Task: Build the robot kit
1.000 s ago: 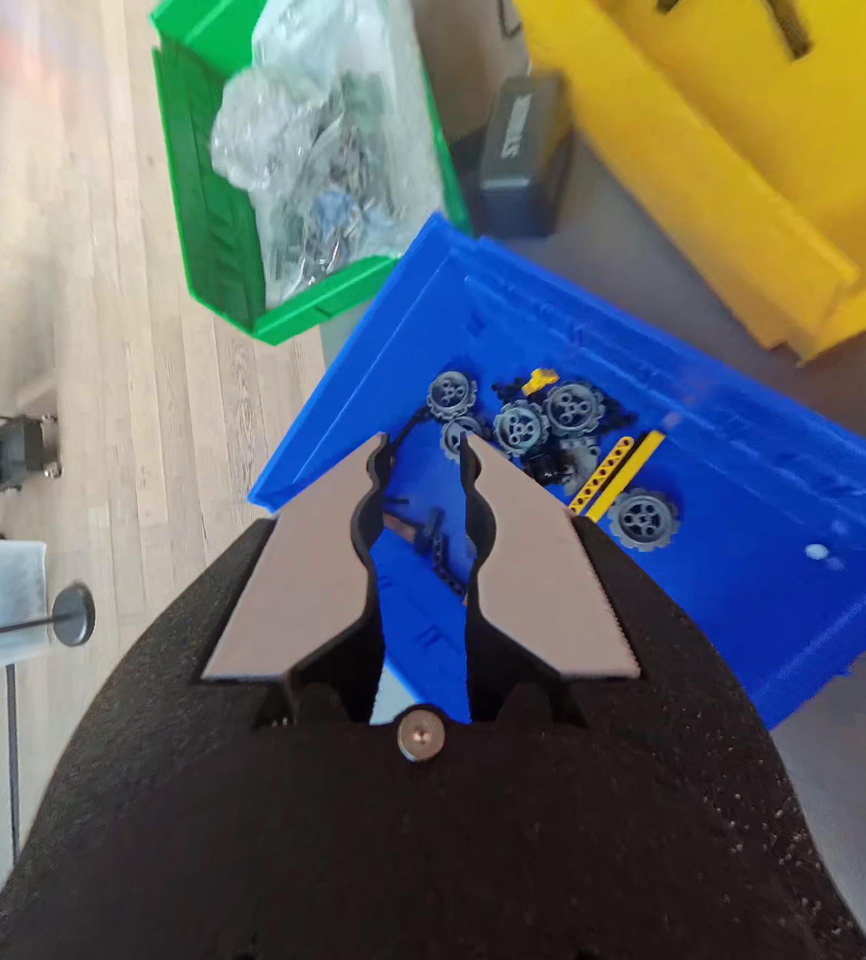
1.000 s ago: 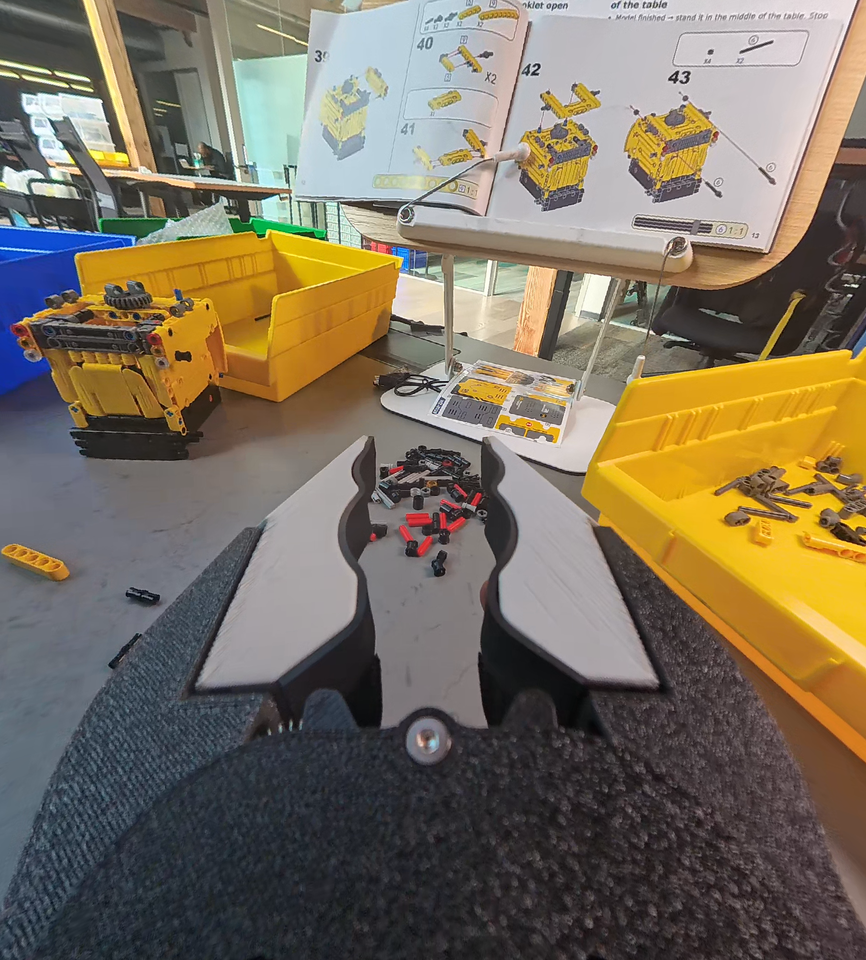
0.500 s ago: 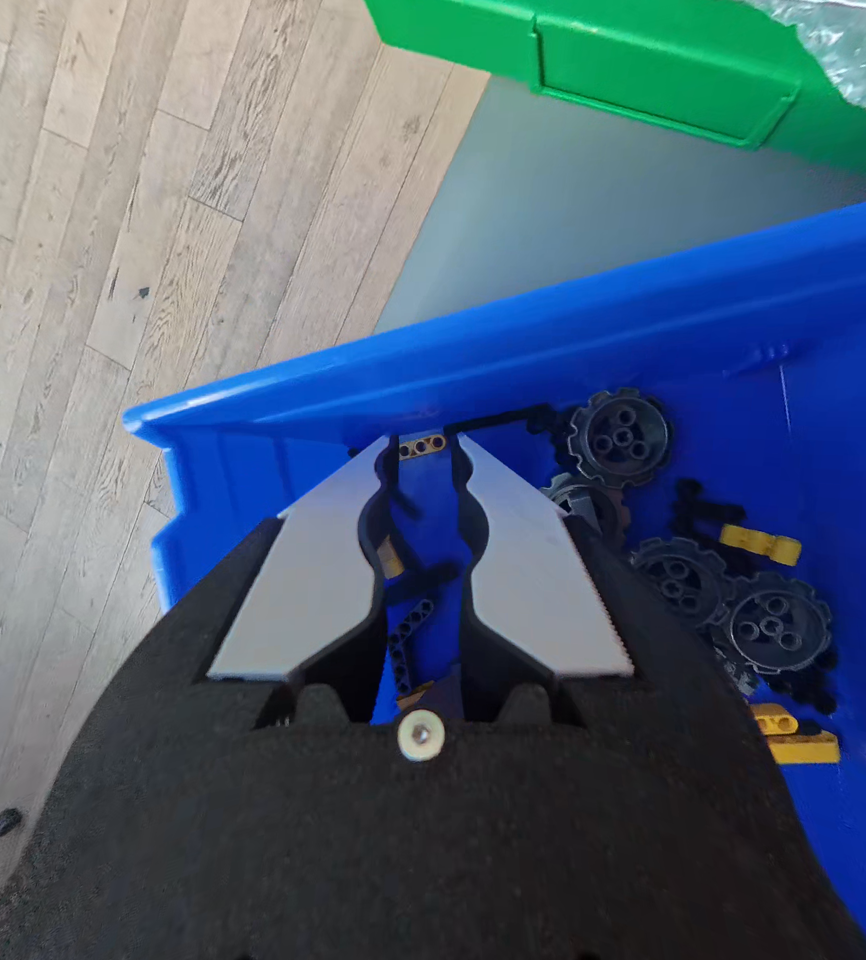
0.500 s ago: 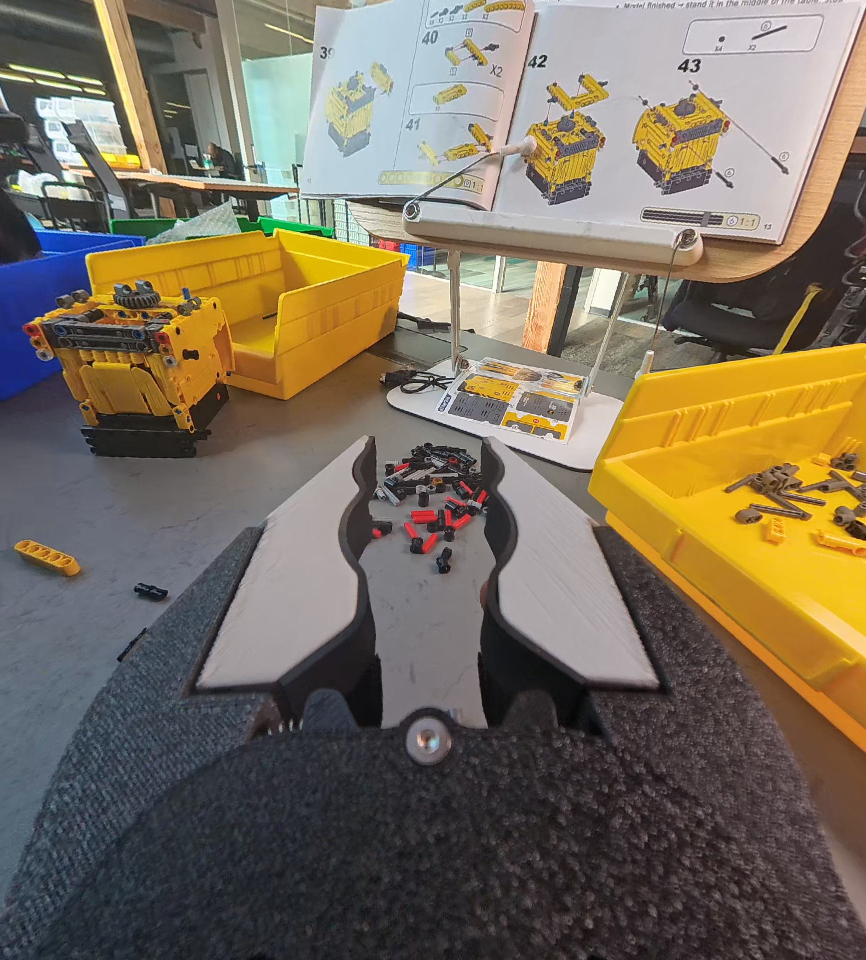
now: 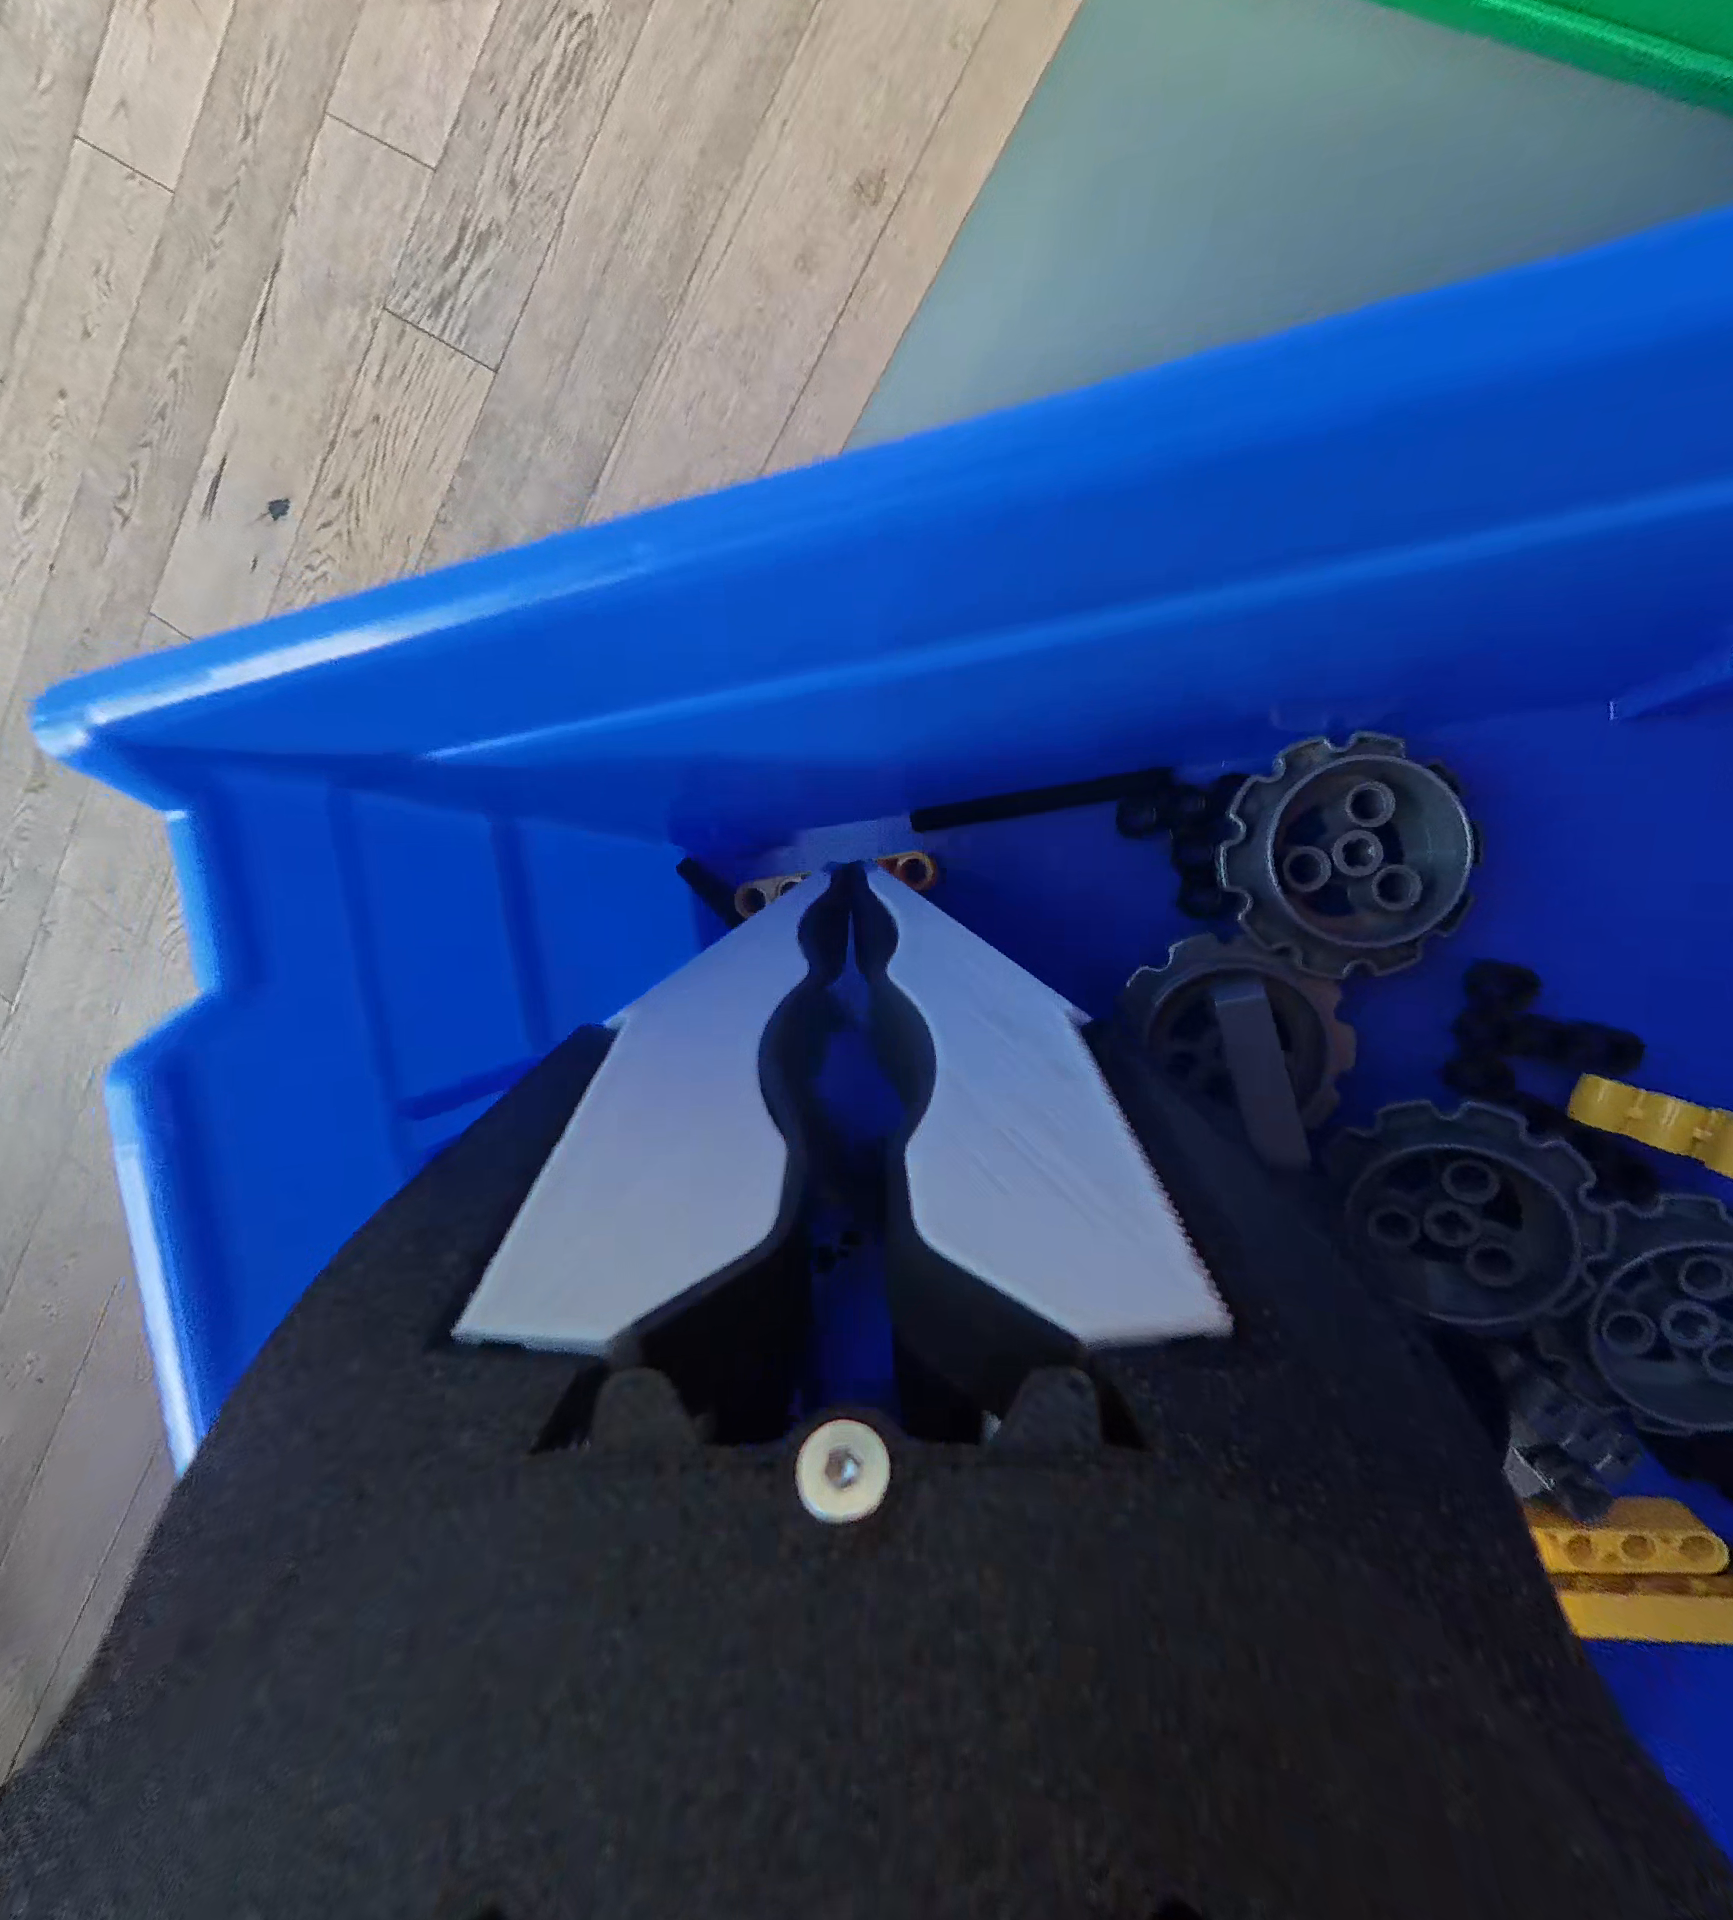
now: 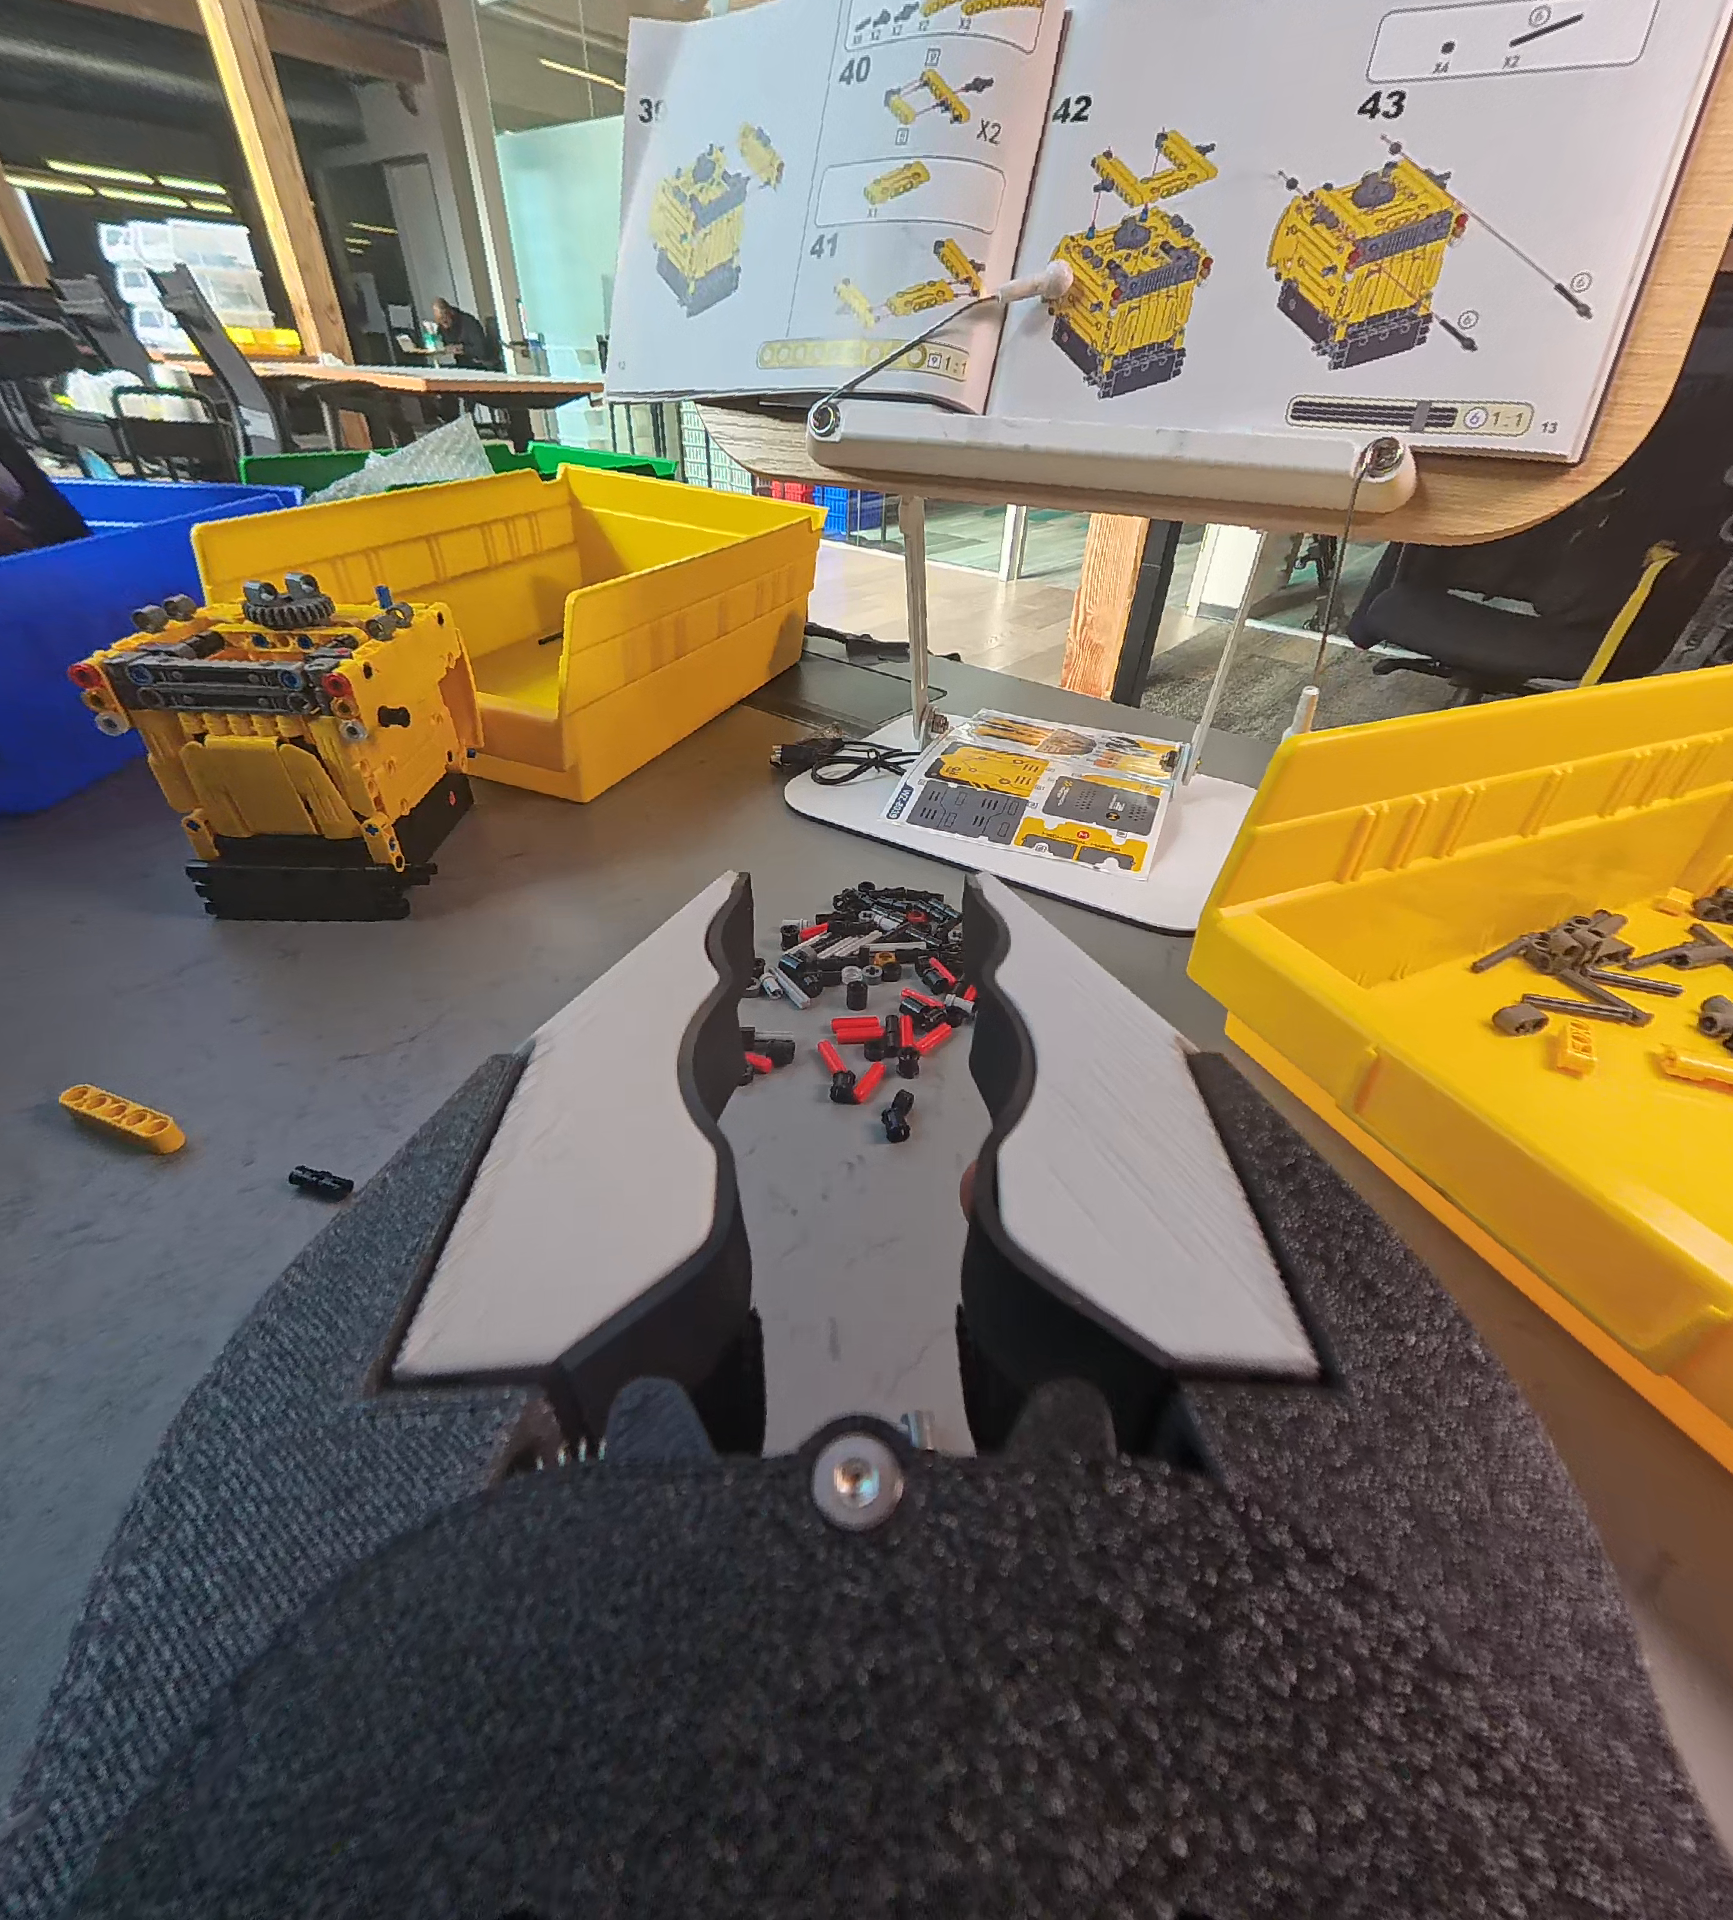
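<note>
My left gripper (image 5: 849,883) is deep in the corner of the blue bin (image 5: 945,582). Its jaws are closed at the tips on a small orange-brown beam with holes (image 5: 909,865), whose ends show on both sides of the tips. A black axle (image 5: 1028,812) lies just beyond. Grey toothed wheels (image 5: 1350,854) and yellow beams (image 5: 1677,1138) lie to the right in the bin. My right gripper (image 6: 851,904) is open and empty, low over the grey table, pointing at a pile of small black and red pins (image 6: 862,997).
A yellow block model (image 6: 285,743) stands left, with an empty yellow bin (image 6: 633,623) behind it. A yellow bin with grey parts (image 6: 1568,1039) is right. An instruction booklet on a stand (image 6: 1101,208) is ahead. A loose yellow beam (image 6: 121,1119) and black pin (image 6: 320,1181) lie left. The gap from one gripper's tips to the other's is roughly 70 cm.
My left gripper moved down into the blue bin's corner and its jaws closed on the small beam. My right gripper stayed open and drifted slightly.
</note>
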### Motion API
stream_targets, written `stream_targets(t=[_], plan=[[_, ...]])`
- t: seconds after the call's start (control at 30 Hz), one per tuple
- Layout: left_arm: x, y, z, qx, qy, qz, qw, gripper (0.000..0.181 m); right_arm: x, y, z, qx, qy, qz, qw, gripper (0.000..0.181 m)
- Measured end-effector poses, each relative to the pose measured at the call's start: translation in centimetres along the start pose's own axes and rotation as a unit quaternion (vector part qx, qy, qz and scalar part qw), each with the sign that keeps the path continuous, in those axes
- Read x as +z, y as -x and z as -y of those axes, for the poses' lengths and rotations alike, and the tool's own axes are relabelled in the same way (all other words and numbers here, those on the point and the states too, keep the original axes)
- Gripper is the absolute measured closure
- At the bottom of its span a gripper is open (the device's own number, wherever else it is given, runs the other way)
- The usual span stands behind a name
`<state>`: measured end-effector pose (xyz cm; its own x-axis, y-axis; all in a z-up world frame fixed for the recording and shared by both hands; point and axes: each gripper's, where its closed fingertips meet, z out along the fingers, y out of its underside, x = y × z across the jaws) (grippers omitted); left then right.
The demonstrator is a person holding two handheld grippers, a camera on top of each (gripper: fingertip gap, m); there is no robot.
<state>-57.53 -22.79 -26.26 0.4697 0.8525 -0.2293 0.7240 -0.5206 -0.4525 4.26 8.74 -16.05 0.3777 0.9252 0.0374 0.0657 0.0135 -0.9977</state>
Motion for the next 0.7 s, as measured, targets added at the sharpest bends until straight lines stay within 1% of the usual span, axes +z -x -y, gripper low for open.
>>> stream_targets(t=[0.17, 0.2, 0.23, 0.3, 0.37, 0.4, 0.47, 0.53, 0.57, 0.6, 0.7], plan=[[-1.5, -2.1, -1.6, 0.024, 0.062, -0.106, 0.992, 0.181, 0.0, 0.0, 0.0, 0.0, 0.0, 0.0, 1.0, 0.142], [-1.7, -2.4, -1.9, 0.033, 0.072, -0.119, 0.99, 0.181, 0.0, 0.0, 0.0, -0.001, 0.0, 0.0, 1.0, 0.142], [-1.9, -2.3, -1.9, 0.045, 0.072, -0.121, 0.989, 0.179, 0.0, 0.0, 0.0, -0.001, 0.0, 0.0, 1.0, 0.142], [-2.4, -2.4, -1.7, 0.081, 0.064, -0.128, 0.986, 0.17, 0.0, -0.1, -0.1, -0.004, 0.001, -0.002, 1.0, 0.142], [-2.7, -2.6, -1.8, 0.133, 0.069, -0.132, 0.98, 0.159, 0.0, -0.1, -0.1, -0.005, 0.002, -0.002, 1.0, 0.142], [-2.8, -2.5, -2.1, 0.161, 0.075, -0.128, 0.976, 0.158, 0.1, -0.1, -0.1, -0.006, 0.003, -0.002, 1.0, 0.142], [-2.7, -2.2, -2.4, 0.218, 0.088, -0.115, 0.965, 0.15, 0.1, -0.1, -0.2, -0.007, 0.003, -0.001, 1.0, 0.142], [-2.1, -1.4, -2.6, 0.269, 0.102, -0.082, 0.954, 0.151, 0.1, 0.0, -0.2, -0.011, 0.004, -0.001, 1.0, 0.142], [-1.9, -1.2, -2.9, 0.292, 0.115, -0.074, 0.947, 0.149, 0.1, 0.0, -0.2, -0.013, 0.004, -0.001, 1.0, 0.142], [-1.7, -1.2, -3.1, 0.31, 0.124, -0.071, 0.94, 0.151, 0.1, 0.0, -0.3, -0.015, 0.005, -0.001, 1.0, 0.142], [-1.5, -1.9, -3.0, 0.329, 0.131, -0.087, 0.931, 0.171, 0.1, -0.1, -0.3, -0.017, 0.005, -0.002, 1.0, 0.142]])
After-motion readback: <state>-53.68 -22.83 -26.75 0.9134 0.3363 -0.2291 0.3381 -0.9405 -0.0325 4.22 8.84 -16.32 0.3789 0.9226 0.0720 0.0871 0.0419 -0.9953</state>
